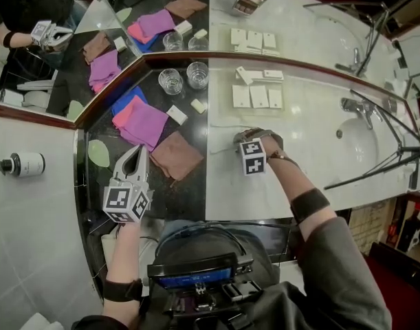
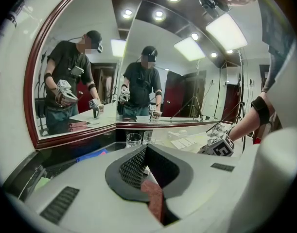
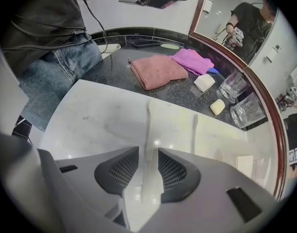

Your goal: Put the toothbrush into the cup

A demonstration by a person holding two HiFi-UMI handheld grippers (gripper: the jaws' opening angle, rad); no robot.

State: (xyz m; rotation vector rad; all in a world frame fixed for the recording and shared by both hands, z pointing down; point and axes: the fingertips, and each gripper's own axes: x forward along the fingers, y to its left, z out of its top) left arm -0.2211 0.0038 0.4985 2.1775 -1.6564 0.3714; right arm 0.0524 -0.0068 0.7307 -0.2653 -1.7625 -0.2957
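Clutter on my bench (image 1: 306,133)
Brown cloth (image 1: 177,155) beside a magenta cloth (image 1: 142,122), two soap bars (image 1: 177,115) beyond them, white packets (image 1: 258,96) on the pale marble.

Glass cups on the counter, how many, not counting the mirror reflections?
2. One glass cup stands on the dark counter near the mirror; the second cup stands beside it, toward the white marble. None looks hidden.

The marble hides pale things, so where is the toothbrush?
In the right gripper view, the toothbrush lies on the white counter between the jaws of the right gripper, with the brown cloth beyond.
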